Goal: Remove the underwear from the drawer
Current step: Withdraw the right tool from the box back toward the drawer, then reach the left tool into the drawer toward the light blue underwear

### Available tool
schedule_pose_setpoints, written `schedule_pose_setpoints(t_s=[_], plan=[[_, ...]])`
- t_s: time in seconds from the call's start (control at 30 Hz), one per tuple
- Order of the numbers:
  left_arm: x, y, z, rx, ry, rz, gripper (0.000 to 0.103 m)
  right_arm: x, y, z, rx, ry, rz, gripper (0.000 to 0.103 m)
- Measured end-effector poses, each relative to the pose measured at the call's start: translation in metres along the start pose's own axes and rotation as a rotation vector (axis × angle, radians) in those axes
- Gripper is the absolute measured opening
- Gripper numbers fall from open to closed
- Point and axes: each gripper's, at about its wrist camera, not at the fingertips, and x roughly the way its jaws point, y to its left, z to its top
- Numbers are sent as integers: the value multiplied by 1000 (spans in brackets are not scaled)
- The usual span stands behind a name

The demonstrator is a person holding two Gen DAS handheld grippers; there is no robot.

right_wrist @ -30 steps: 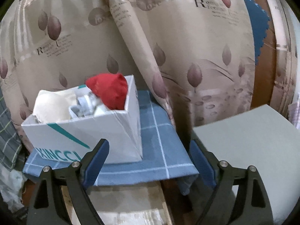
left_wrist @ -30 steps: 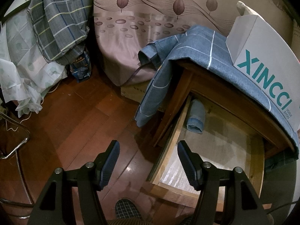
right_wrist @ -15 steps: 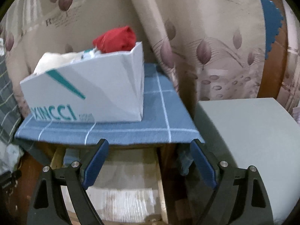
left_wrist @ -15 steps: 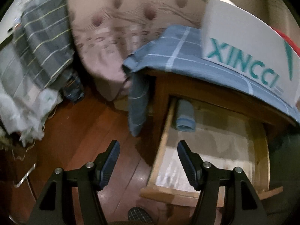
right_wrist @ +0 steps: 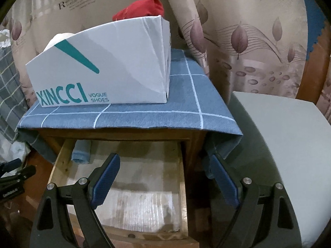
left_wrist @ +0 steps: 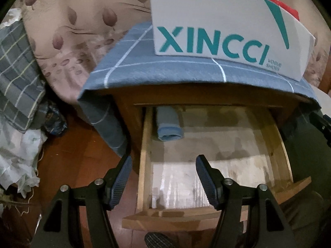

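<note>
The wooden drawer (left_wrist: 144,165) (right_wrist: 182,175) of a small bedside table stands pulled out. A rolled blue piece of underwear (left_wrist: 168,124) (right_wrist: 81,152) lies at its back left corner, partly under the table top. The rest of the drawer holds only a pale liner. My left gripper (left_wrist: 163,173) hangs open over the drawer's front left side rail, short of the roll. My right gripper (right_wrist: 165,169) is open above the drawer's right side, nothing between its fingers. The left gripper's tip (right_wrist: 14,171) shows at the left edge of the right wrist view.
A white XINCCI shoe box (left_wrist: 227,26) (right_wrist: 107,68) with a red cloth (right_wrist: 140,8) sits on the blue checked cloth (right_wrist: 186,107) covering the table. A grey block (right_wrist: 289,144) stands right of the table. Curtains hang behind; checked fabric (left_wrist: 16,66) and wooden floor (left_wrist: 78,161) lie left.
The left view has swung right and rolled, so the drawer now sits square ahead. The right gripper has sunk, bringing the open drawer into its view below the box.
</note>
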Motion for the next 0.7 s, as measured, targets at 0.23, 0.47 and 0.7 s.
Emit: schedule_pose_setpoints(t_s=[0.23,0.47,0.7], plan=[[16,-9,2,129,47,-15,66,3,9,-1,-36,13,3,89],[32,-16,6,251,109,-51,66,11,11,-2,-51,52,54,89],[49,-19,12,317,164,-108,66,17,12,-4,-54,82,79,89]])
